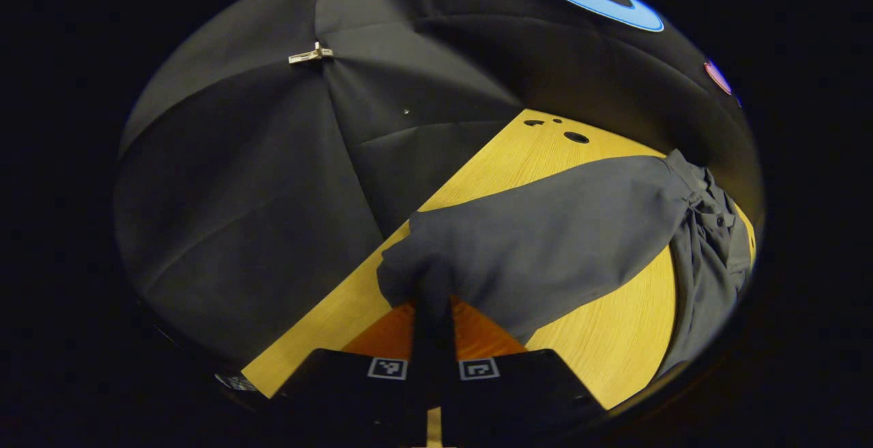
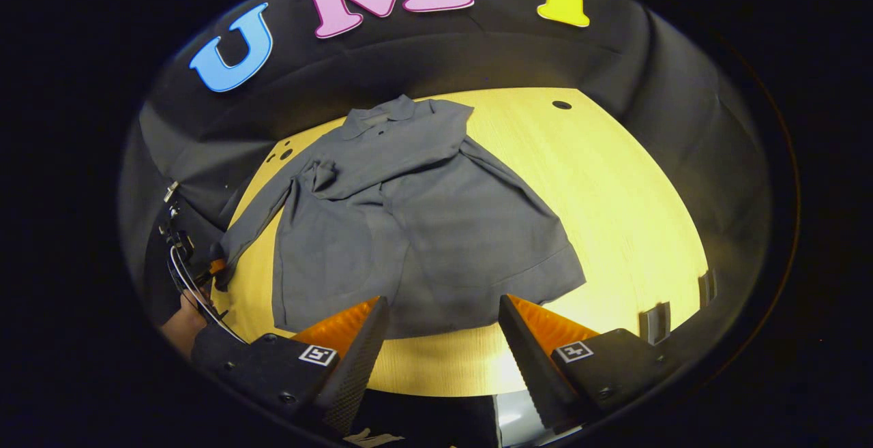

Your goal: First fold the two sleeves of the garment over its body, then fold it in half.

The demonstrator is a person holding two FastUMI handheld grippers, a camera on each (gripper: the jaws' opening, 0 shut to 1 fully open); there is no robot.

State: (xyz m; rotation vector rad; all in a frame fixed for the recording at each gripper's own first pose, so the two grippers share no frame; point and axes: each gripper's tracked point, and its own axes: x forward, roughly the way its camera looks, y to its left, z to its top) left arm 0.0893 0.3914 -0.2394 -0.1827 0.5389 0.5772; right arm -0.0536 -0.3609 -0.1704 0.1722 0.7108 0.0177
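A grey collared shirt (image 2: 436,230) lies flat on the wooden table (image 2: 614,196), collar at the far end and hem nearest me. One sleeve (image 2: 395,158) lies folded across the chest. The other sleeve (image 2: 256,223) stretches out to the left, where my left gripper (image 2: 215,269) holds its cuff. In the left gripper view, the left gripper (image 1: 433,301) is shut on the cuff of this sleeve (image 1: 545,243), which runs off to the right toward the shirt's body (image 1: 709,257). My right gripper (image 2: 442,305) hovers open over the hem, with nothing between its fingers.
The table has round holes at its far side (image 2: 561,104) (image 1: 576,137). A metal clip (image 1: 310,54) pins the black wall cloth. Small brackets (image 2: 655,322) stand at the table's right edge. A hand (image 2: 181,325) holds the left gripper at the table's left edge.
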